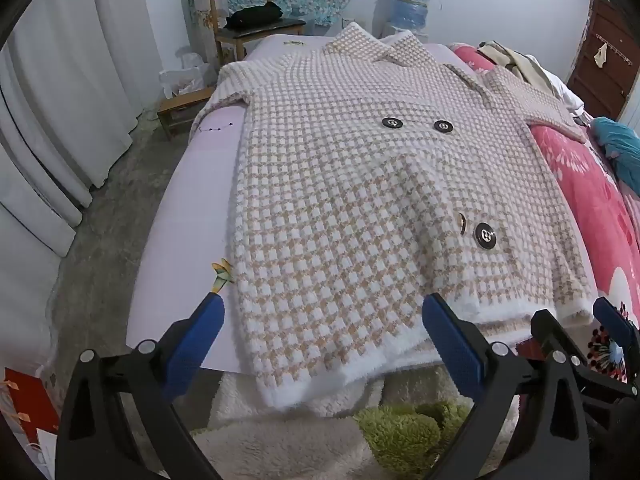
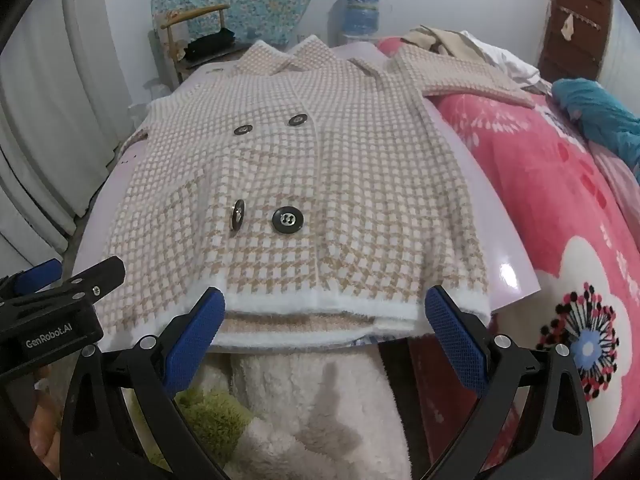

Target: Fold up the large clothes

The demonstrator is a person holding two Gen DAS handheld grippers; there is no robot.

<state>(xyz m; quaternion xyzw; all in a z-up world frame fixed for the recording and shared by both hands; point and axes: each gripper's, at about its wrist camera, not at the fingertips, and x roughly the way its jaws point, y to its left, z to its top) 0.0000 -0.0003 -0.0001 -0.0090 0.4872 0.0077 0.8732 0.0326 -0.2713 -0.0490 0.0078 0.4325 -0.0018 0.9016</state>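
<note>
Left wrist view
- My left gripper (image 1: pixel 320 332): jaws spread wide, nothing between the blue pads, hovering just short of the coat's hem.
- Coat (image 1: pixel 360 184): lies front up and spread flat on the lilac sheet (image 1: pixel 188 208), hem toward me and drooping a little over the sheet's near edge, collar at the far end.
- Coat's look: fluffy knit in a tan and white houndstooth check, thick white band along the hem, four dark buttons (image 1: pixel 485 235) in two pairs; one lower button stands on edge.
- Sleeve on the left: folded down along the sheet's far left side.
- My right gripper (image 1: pixel 616 320): just beside the hem's right corner.

Right wrist view
- My right gripper (image 2: pixel 326 328): jaws wide apart and empty, straddling the white hem band without touching it.
- Sleeve (image 2: pixel 460 76): stretched out from the coat's shoulder onto the pink blanket (image 2: pixel 560 200), off the sheet.
- My left gripper (image 2: pixel 60 280): near the hem's left corner.

Step in hand, as I judge it
- Stage: nothing is folded yet.
- Grip: take both layers of the thick hem at each corner, since the pile looks slippery and bulky.
- Care: lift both corners evenly so the front panels do not slide apart, and bring the stretched sleeve in across the coat before doubling the coat over.
</note>
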